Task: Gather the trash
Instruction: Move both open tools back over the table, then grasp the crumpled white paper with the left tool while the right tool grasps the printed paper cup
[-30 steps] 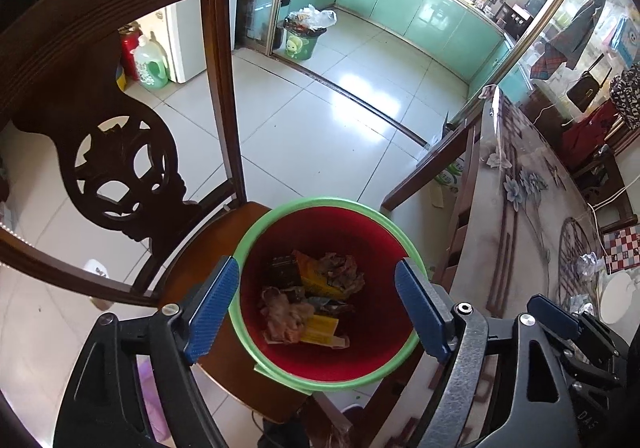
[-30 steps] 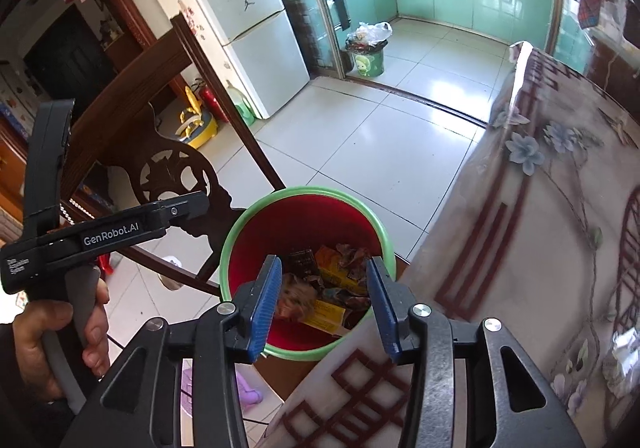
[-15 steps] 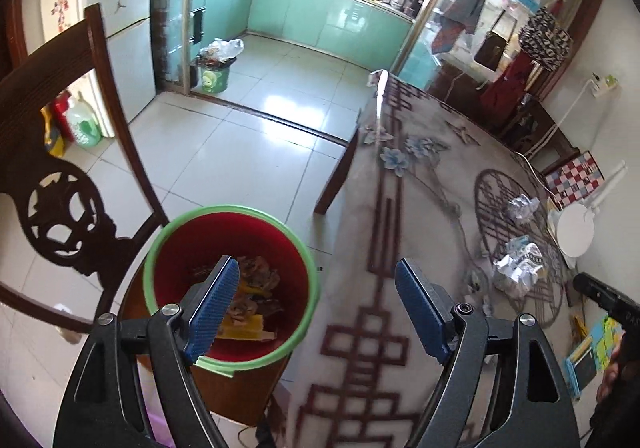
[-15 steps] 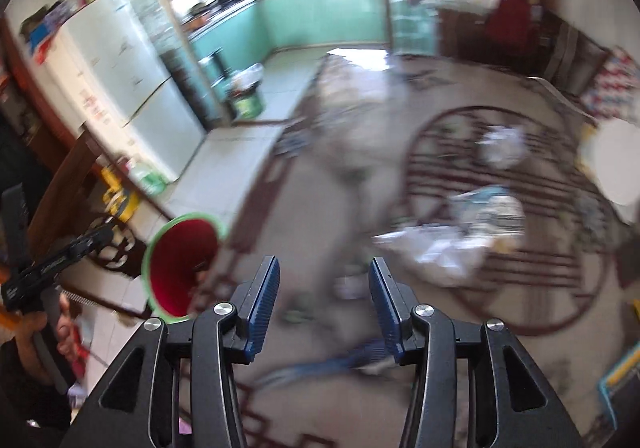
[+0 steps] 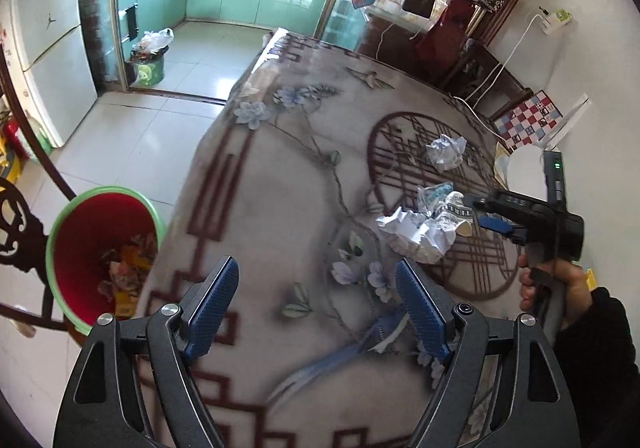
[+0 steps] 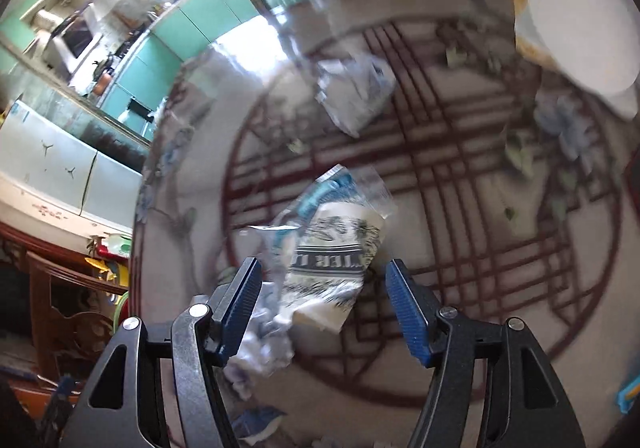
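A red bin with a green rim (image 5: 105, 248) holds wrappers and stands on a chair left of the patterned table (image 5: 280, 208). On the table lie a crumpled white paper (image 5: 416, 234), a printed wrapper (image 6: 332, 260) with a clear blue-marked bag (image 6: 340, 188), and a second crumpled ball (image 5: 444, 150) (image 6: 356, 92) farther back. My left gripper (image 5: 318, 304) hangs open over bare tablecloth, nothing between its pads. My right gripper (image 6: 322, 306) hovers above the printed wrapper, its jaws opening, pads not touching it; in the left wrist view that gripper (image 5: 490, 218) is held by a hand at the right.
A white round dish (image 6: 580, 28) sits at the table's far right edge near a checkered box (image 5: 528, 120). A dark wooden chair (image 5: 16, 216) carries the bin. Beyond the table lie a tiled floor, a green kitchen bin (image 5: 150, 66) and a fridge.
Both grippers swung from above the red bin to over the table. The bin slid to the left edge of the left view, and the right jaws spread wider over the wrapper pile.
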Tool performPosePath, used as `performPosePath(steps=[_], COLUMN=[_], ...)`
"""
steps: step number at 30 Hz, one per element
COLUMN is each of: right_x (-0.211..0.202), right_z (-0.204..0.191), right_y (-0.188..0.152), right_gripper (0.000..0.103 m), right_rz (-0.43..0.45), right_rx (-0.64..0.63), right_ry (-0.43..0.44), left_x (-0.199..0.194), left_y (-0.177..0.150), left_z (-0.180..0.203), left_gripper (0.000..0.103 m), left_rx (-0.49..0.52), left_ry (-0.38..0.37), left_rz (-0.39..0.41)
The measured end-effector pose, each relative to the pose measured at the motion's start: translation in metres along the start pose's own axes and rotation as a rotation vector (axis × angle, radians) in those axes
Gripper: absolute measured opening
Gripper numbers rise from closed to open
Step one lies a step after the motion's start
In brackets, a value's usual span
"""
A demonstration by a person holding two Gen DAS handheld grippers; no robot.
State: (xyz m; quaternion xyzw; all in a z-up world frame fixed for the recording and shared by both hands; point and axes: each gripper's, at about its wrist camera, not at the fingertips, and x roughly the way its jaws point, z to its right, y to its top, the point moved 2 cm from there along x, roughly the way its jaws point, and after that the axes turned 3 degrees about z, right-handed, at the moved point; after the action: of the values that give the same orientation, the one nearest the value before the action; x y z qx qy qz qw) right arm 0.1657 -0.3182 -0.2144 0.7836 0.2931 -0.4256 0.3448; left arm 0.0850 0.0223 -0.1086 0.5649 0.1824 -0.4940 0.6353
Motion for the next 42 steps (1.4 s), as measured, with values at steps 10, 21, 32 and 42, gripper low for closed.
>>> performPosePath(steps=[10,21,32,42], right_x=[-0.016,-0.095,-0.115,-0.145], right_z=[0.01,0.024,0.019,-0.025], right_y=[-0.002,-0.007,-0.007,-0.016], right_gripper=[0.008,0.009,0.009,0.009], right_rz=[0.019,0.15,0.191,0.261], right_rx=[-0.064,-0.107,-0.144,-0.261], right_ry=[0.18,0.223,0.239,0.235], left_x=[0.067,0.159,0.142,0.065], left_y=[0.001,0.006,0.008,0.029], left_z=[0.062,0.082,0.093,0.091], left_gripper=[0.081,0.081,0.037,0.038], left_rx=[-0.055,-0.173,-0.097,-0.039], left_ry=[-0.023,0.017,0.018,0.047], left_rz=[-0.103,-0.243,-0.204,-0.014])
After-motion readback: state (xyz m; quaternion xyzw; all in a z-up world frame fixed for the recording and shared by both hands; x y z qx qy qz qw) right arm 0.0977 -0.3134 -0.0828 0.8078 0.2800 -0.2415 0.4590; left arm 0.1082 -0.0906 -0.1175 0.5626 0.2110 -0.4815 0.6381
